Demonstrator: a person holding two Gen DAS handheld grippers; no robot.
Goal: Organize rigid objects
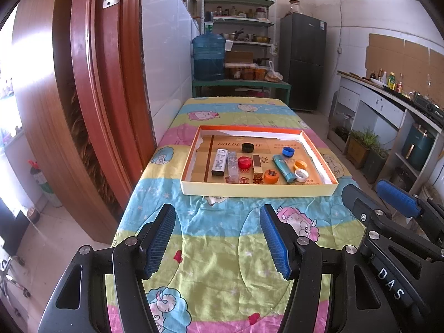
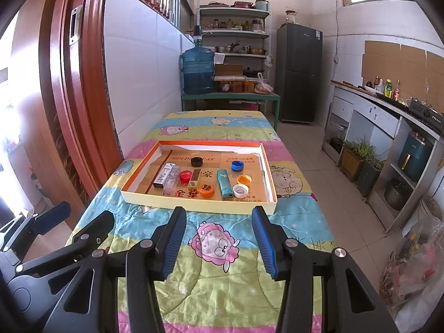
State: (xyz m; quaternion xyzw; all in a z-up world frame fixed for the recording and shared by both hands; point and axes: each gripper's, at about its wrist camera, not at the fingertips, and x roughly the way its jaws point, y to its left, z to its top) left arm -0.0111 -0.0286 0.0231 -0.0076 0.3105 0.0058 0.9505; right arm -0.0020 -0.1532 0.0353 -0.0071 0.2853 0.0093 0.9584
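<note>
Tray (image 1: 258,191) beyond open, empty claws (image 1: 217,236)

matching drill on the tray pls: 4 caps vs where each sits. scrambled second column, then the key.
All inside the tray.

Things:
1. black cap
2. blue cap
3. white cap
4. red cap

Places, as the right wrist view shows them:
A. near right, just in front of the yellow cap
B. far side, left of centre, on the gold lettering
C. left half, right of the clear case
D. far right, beyond the yellow cap

Pairs: 1-B, 2-D, 3-A, 4-C
</note>
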